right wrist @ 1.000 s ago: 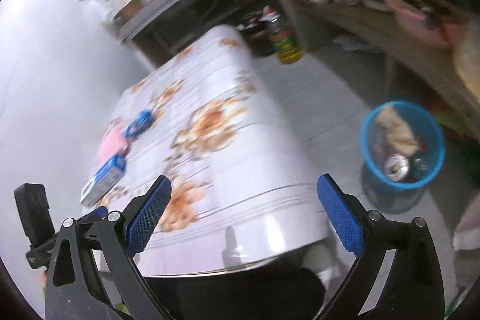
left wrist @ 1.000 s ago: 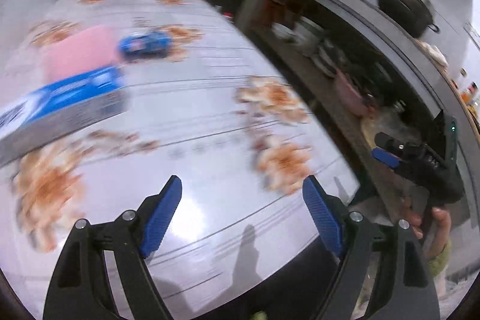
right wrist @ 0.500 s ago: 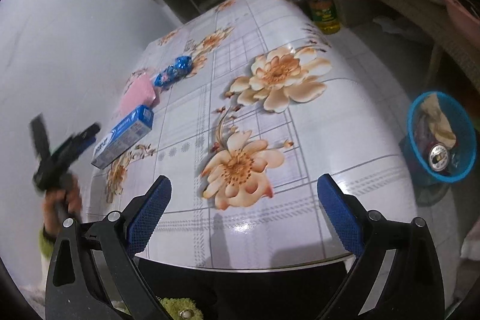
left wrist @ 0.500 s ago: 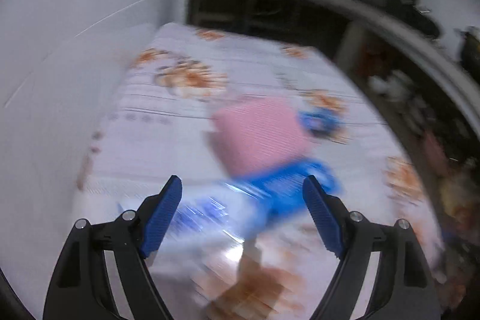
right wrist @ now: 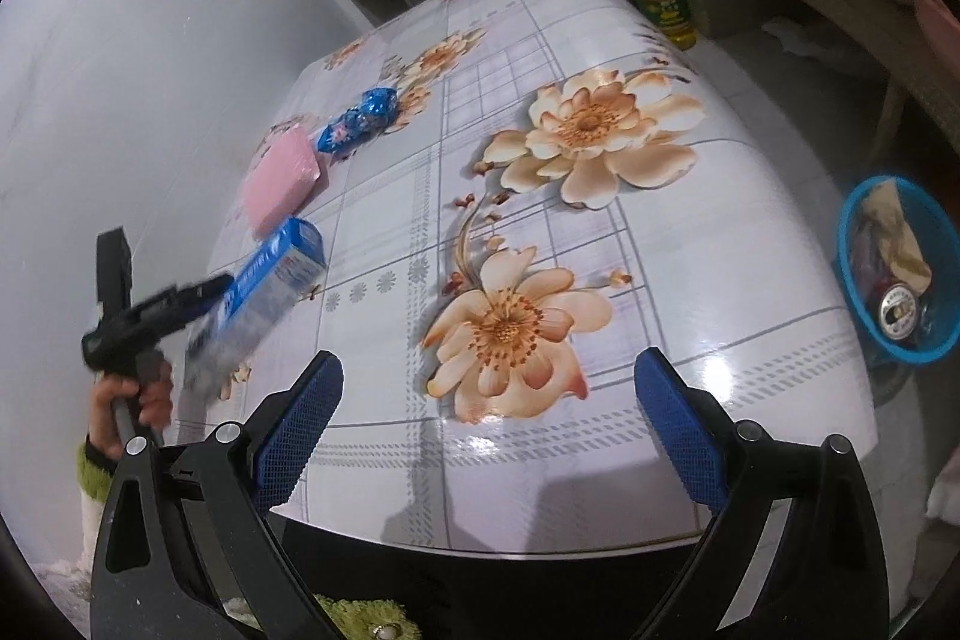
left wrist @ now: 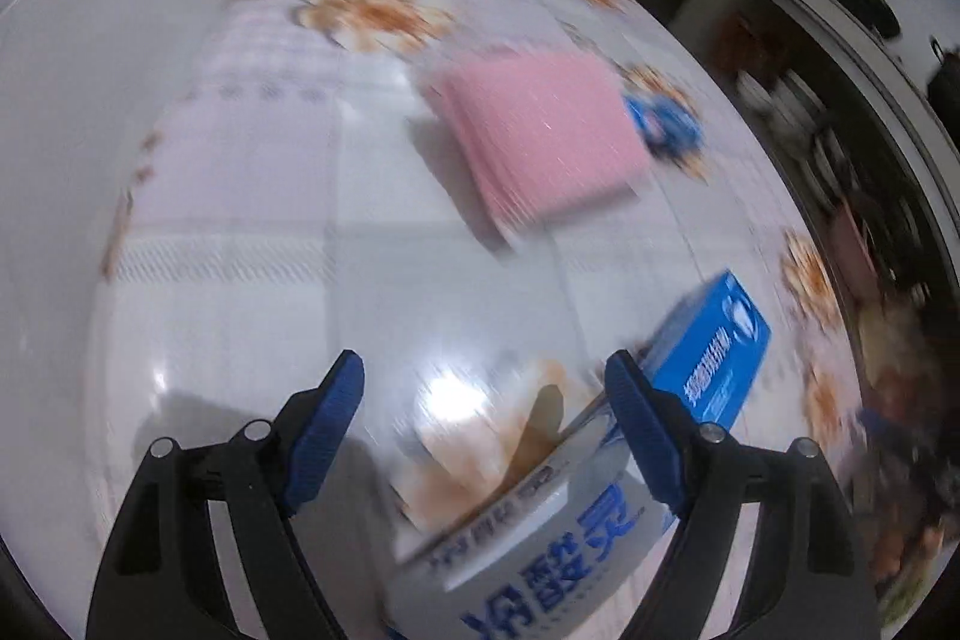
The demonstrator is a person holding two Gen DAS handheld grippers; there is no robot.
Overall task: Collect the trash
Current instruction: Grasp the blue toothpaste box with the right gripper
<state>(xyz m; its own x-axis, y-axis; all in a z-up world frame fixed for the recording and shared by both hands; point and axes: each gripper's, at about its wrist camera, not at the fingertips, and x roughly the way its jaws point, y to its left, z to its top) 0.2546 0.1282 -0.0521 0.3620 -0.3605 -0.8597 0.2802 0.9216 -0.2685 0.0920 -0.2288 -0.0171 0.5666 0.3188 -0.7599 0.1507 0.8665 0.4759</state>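
The left gripper (left wrist: 483,436) hangs over the table's wall-side edge with its jaws wide and nothing pressed between the pads. The blue-and-white box (left wrist: 600,496) lies at that edge near the front corner, and in the left wrist view it runs under the right-hand finger, not between the two. So the grip is not lined up yet. To take it well, I would shift the gripper sideways until the box's narrow width sits squarely between the pads, lower close to the table (right wrist: 690,244), then close across the short sides near the middle of its length (an end grip would likely let the long carton swing). The picture is blurred, so the exact gap between pad and box cannot be told.

Further along the same edge lie a pink pad (right wrist: 279,181) and, just beyond it, a crumpled blue wrapper (right wrist: 357,121); both are apart from the box and need not be disturbed.

The right gripper (right wrist: 486,439) is also wide and empty, hovering over the front edge. The blue basket (right wrist: 900,268) on the floor off the table's other side already holds trash, and is the likely drop point.
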